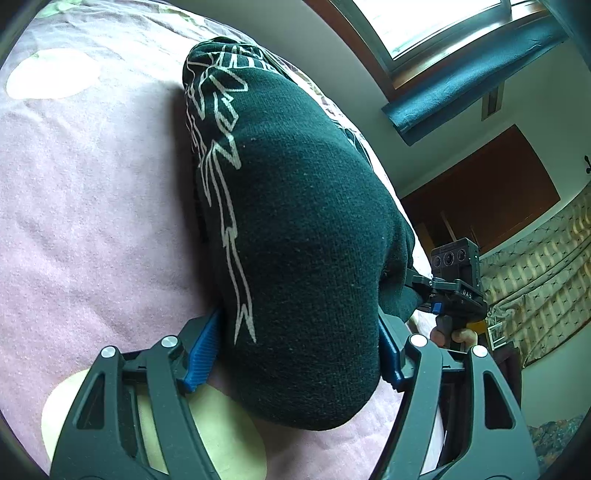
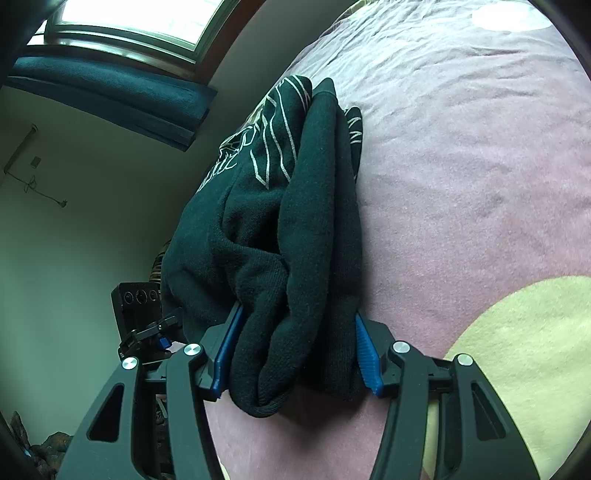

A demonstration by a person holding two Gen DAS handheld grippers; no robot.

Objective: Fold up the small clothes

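Where the left wrist view looks down, the left gripper (image 1: 299, 350) has its blue pads pressed on both sides of a folded dark green garment (image 1: 295, 221) with white line print, lying on a pink bedspread (image 1: 92, 203) at frame centre. A window (image 1: 436, 26) fills the upper right; the right gripper (image 1: 417, 291) shows at right, its fingers hidden.

In the right wrist view, the right gripper (image 2: 291, 354) pinches the garment's (image 2: 288, 240) bunched edge at lower centre, bedspread (image 2: 461, 166) at right, wall (image 2: 92, 221) at left.
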